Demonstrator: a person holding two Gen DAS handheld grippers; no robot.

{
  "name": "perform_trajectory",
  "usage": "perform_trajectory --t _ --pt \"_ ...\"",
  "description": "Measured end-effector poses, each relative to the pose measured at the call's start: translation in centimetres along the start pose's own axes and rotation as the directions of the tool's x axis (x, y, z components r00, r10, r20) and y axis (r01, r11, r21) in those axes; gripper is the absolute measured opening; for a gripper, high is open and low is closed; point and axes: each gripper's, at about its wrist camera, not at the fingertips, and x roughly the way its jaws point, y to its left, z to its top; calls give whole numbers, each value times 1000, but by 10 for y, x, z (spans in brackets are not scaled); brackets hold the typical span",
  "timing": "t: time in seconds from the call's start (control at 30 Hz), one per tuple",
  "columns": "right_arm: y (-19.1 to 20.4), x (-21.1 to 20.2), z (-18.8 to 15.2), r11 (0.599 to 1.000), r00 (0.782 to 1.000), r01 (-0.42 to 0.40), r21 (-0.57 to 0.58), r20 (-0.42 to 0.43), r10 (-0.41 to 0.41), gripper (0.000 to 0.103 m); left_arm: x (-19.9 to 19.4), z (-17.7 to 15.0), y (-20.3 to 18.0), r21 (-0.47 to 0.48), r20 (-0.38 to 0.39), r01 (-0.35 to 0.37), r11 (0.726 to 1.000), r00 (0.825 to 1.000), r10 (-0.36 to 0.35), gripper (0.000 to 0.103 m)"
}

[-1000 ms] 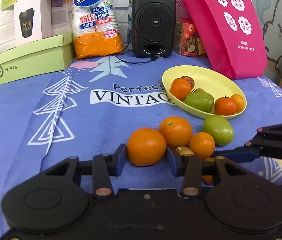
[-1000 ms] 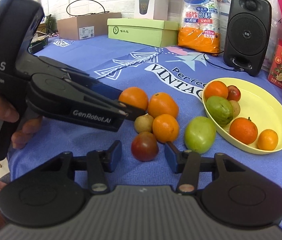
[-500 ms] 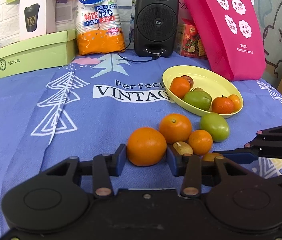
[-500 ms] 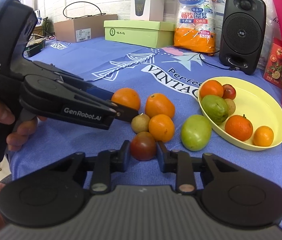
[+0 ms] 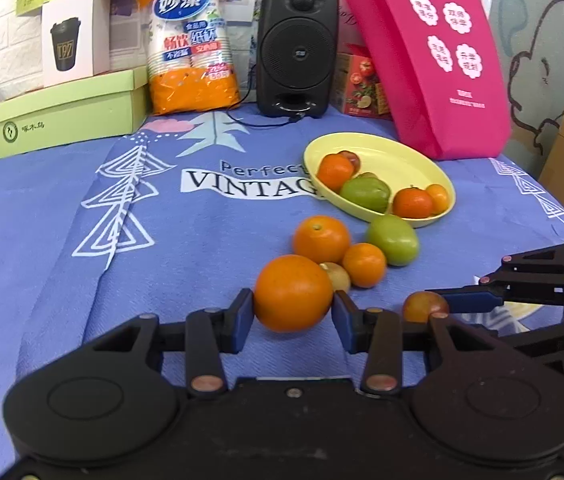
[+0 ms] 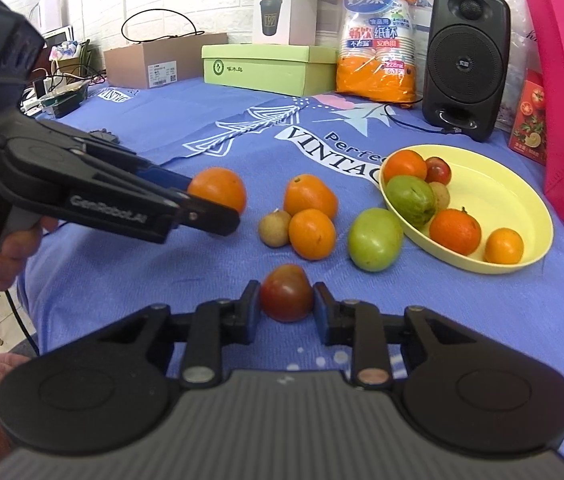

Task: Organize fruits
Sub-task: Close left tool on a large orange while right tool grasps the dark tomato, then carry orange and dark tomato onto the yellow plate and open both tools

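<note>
While right wrist view shows cardboard box [image 6: 163,62], left shows pink bag [image 5: 430,56]

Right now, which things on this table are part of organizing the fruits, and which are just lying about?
Part of the job:
- large orange, gripped in the left claw
- dark red tomato, gripped in the right claw
- yellow bowl holding fruit
- loose green tomato

Lying about:
- black speaker
- pink bag
- paper cup pack
- green box

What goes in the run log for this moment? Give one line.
left gripper: shut on orange | right gripper: shut on tomato | bowl: six fruits | cloth: four fruits loose
</note>
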Motion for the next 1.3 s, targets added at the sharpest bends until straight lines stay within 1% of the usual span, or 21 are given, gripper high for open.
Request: perform_trajectory --t 0.3,0.57,0.83,1.0,1.3 --pt "-9 -20 -7 999 999 42 19 16 -43 27 -12 7 -23 45 20 33 998 999 -34 42" --pt "-28 -32 -4 995 995 86 53 52 -88 27 -2 27 -43 99 33 65 993 997 -68 42" --pt "-68 -40 6 984 983 153 92 88 -161 27 27 56 -65 145 30 105 984 993 -111 42" --pt "-94 -40 13 977 974 189 103 103 -200 27 51 74 -75 153 30 126 980 991 -132 42" --pt "-133 -20 32 967 965 220 130 118 -235 27 104 102 -88 155 7 127 980 992 -130 42"
